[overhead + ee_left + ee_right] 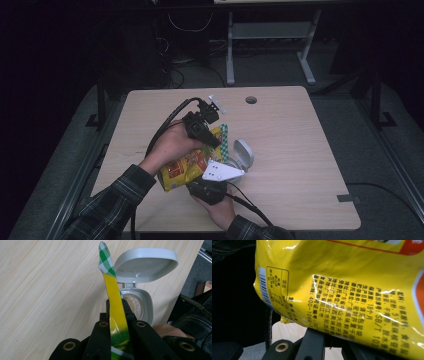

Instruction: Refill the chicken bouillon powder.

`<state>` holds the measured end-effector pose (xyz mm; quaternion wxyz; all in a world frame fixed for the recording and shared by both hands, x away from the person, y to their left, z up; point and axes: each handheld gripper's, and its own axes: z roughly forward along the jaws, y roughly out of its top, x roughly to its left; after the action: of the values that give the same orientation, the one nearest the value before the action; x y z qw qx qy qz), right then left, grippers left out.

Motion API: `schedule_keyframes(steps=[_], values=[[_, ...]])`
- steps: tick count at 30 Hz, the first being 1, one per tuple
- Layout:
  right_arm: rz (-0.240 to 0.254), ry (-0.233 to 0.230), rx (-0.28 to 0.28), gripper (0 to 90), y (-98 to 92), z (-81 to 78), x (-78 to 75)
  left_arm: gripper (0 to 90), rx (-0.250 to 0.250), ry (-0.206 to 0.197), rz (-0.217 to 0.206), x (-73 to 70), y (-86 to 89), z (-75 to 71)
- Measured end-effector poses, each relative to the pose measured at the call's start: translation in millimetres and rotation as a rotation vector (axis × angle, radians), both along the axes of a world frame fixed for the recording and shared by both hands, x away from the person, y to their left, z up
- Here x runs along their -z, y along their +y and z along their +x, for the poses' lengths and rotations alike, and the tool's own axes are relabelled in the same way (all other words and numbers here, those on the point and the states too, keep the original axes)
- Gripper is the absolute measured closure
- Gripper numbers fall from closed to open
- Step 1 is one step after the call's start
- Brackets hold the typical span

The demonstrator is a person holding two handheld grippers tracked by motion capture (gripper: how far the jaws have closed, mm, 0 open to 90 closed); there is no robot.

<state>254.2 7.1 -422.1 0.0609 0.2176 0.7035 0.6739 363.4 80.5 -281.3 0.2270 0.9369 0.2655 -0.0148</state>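
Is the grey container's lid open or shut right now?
Open. The lid stands hinged up behind the grey container, and brownish contents show inside; it also shows flipped up in the high view.

There is one yellow snack bag point(186, 167), and it has one green and white checked end point(105, 258). There is one small grey box point(140, 302) with one lid point(146, 263), standing open on the one table point(295, 150). There are two grippers, the left gripper point(212, 142) and the right gripper point(197, 182), and two hands, one on each.
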Motion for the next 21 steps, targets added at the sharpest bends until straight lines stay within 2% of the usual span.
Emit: schedule_keyframes(steps=[21], values=[[0.006,0.011,-0.002,90.0,-0.2,0.5,0.8,89.7,0.002,0.004,0.011,1.3,-1.3,1.5]])
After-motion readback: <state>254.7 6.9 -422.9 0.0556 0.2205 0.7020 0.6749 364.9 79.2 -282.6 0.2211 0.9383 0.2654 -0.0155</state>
